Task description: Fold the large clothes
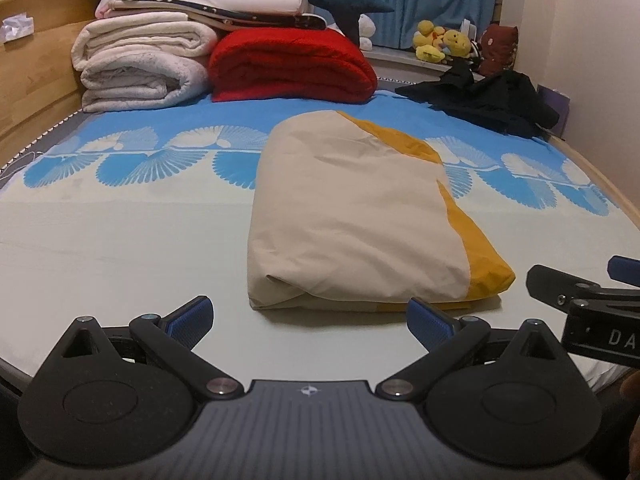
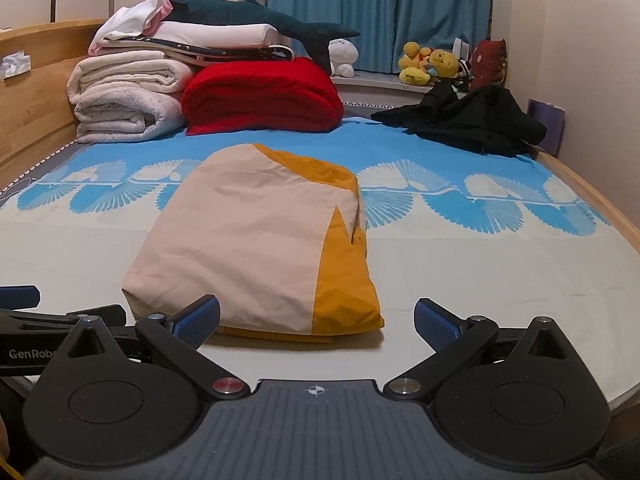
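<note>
The left gripper [image 1: 310, 318] stands with its jaws spread wide and nothing between them, low over the near edge of the bed [image 1: 120, 240]; the right gripper [image 2: 318, 318] is likewise fully spread and empty, just beside it at the left gripper's 3 o'clock. The task's item, a beige and mustard garment [image 1: 352, 216], lies folded into a compact, roughly rectangular bundle at 12 o'clock of both grippers, close ahead on the pale part of the bedsheet and touched by neither. The cloth looks thin, smooth and lightly creased, probably a woven shell fabric; the mustard panel runs down the bundle's right side, and the near edge shows stacked layers. Judged from the tidy shape and the released jaws, this piece appears folded and let go, the grippers held back so as not to disturb it. A crumpled black garment [image 2: 472, 124] lies at about 1 o'clock near the far right edge of the bed, well apart; it is unfolded and is a likely next piece. At 11 o'clock, against the wooden headboard [image 1: 36, 60], folded bedding is stacked out of the working area: a thick red blanket [image 1: 292, 66] of fleecy texture, plush white blankets [image 1: 140, 68], and flat white linen with a dark teal plush shark [image 2: 260, 18] on top. Yellow plush toys [image 2: 432, 62] sit on the sill below the blue curtain [image 2: 380, 8].
</note>
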`<state>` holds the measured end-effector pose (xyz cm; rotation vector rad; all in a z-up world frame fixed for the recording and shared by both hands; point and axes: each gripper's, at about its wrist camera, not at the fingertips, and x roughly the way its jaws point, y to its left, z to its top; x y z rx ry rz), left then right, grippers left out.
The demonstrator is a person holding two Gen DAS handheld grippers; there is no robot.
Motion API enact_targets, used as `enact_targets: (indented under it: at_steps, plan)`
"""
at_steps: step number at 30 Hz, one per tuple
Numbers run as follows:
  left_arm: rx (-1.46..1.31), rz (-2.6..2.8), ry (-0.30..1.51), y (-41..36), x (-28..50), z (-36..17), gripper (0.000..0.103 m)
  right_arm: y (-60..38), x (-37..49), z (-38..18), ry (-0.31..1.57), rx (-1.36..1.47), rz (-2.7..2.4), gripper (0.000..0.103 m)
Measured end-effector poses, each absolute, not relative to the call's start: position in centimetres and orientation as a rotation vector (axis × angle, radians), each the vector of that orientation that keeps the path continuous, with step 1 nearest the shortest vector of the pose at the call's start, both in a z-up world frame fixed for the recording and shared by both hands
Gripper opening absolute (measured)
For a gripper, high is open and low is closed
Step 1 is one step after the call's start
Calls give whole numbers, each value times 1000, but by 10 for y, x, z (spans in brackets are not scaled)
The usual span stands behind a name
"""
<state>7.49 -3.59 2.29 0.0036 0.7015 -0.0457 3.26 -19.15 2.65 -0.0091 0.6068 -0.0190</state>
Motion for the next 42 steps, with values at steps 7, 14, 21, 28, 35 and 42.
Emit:
enact_targets:
  at_steps: [7,14,21,28,35,42]
  plan:
    - [6,-54,707,-38,75,20,102,-186,33,26,600,-24,0,102]
    - [5,-45,715,-39,76,19,102,-182,34,26,603,-27,8,102]
    - [-1,-45,722,-38,77,18,102,-181,35,25,607,-29,8,102]
    - [-1,-46,725,-38,77,17,102,-182,35,24,611,-28,9,102]
    - [-3,-45,727,-37,77,17,102,-182,35,24,612,-28,9,102]
    - [-3,-47,728,-38,77,17,102,-182,35,24,612,-28,9,102]
